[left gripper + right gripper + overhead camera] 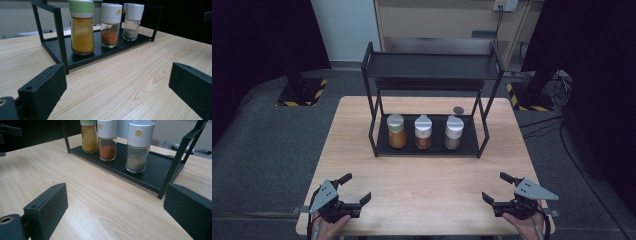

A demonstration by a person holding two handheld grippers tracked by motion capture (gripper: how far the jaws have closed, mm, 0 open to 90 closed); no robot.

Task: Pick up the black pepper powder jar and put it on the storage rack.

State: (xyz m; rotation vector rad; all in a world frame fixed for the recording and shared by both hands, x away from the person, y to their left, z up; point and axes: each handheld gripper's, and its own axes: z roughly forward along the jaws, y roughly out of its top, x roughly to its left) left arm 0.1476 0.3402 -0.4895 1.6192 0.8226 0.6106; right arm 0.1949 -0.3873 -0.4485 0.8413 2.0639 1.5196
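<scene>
Both grippers, left [353, 189] and right [498, 187], sat open and empty at the near bench [427, 190] edge. Three spice jars [423, 132] stood in a row on the rack [427, 145], likely for easy reach.

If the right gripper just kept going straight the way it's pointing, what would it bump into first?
Probably the black rack, about where the grey spice jar stands on its lower shelf. Before that there is bare table. The right gripper has its jaws open, nothing between them. Depth is hard to judge.

Overhead and two low views toward rack [427, 145]
</scene>
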